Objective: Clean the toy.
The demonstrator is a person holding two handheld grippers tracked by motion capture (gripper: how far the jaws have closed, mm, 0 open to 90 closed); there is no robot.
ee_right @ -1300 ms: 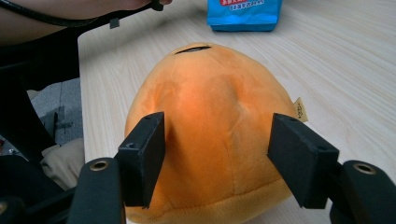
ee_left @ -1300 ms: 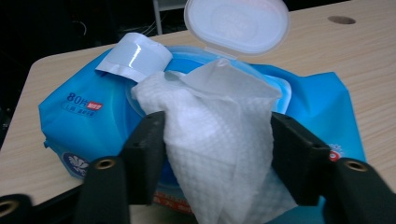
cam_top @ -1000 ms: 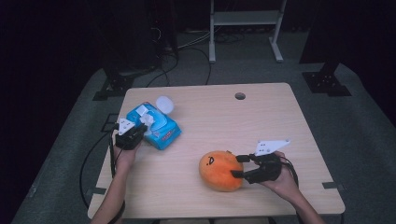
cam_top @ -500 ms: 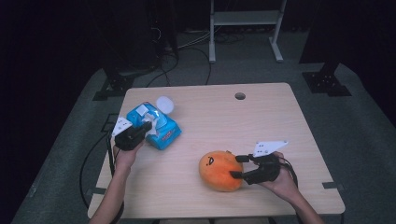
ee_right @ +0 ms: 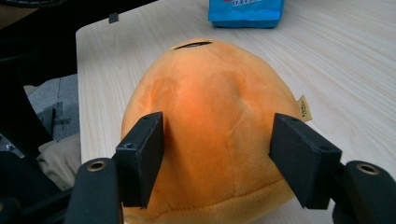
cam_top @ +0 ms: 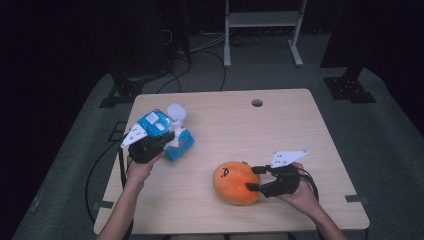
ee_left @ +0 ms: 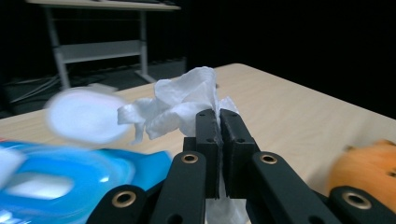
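A blue wipes pack lies at the table's left, and its blurred top shows under my left gripper. The left gripper is shut on a crumpled white wipe that rises from the pack. An orange plush toy with a small face sits at the front right. My right gripper holds it from the right, jaws wide, a pad against each side.
The wooden table has a small round hole near its far edge. A metal rack and cables stand on the dark floor beyond. The blue pack lies past the plush in the right gripper view.
The left gripper has lifted a little and shifted right with the wipe pinched in it, and the pack has tipped slightly. The right gripper and plush have stayed put.
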